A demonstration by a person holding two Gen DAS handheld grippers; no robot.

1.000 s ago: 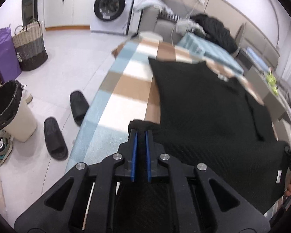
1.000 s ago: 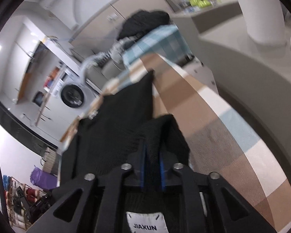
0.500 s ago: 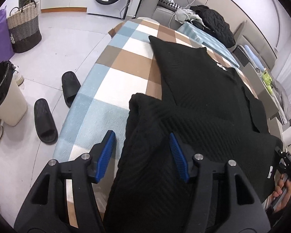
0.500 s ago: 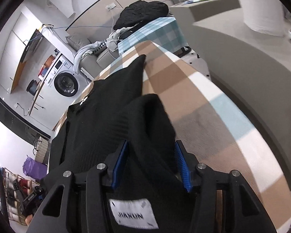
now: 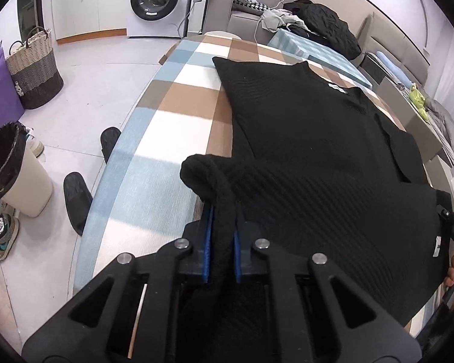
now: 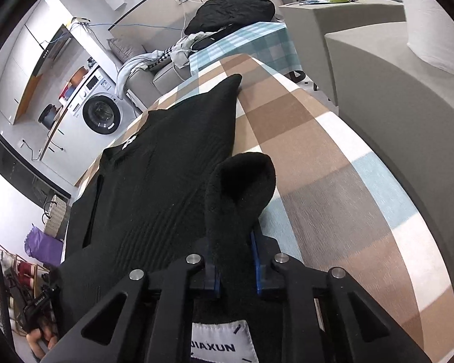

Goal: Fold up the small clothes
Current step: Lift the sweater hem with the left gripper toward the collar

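A black knit sweater [image 5: 311,139] lies spread on a table with a checked cloth [image 5: 172,127]. My left gripper [image 5: 222,214] is closing on a bunched corner of the sweater's near edge, and the blue pads pinch the fabric. In the right wrist view the same sweater [image 6: 166,166] runs away across the checked cloth [image 6: 317,157]. There my right gripper [image 6: 234,242] is closing on the other near corner, fabric rolled up between its pads. A white brand label [image 6: 218,341] sits just behind the jaws.
Left of the table on the floor are a lined bin [image 5: 15,166], black slippers [image 5: 75,199], a woven basket [image 5: 34,66] and a washing machine [image 5: 157,0]. A sofa with dark clothes [image 5: 317,21] stands behind; a grey upholstered block [image 6: 393,75] flanks the right edge.
Both grippers opened wide half a second ago with the sweater's edge between the pads, then shut again on thicker bunches of fabric. The left one shifted slightly forward and down.
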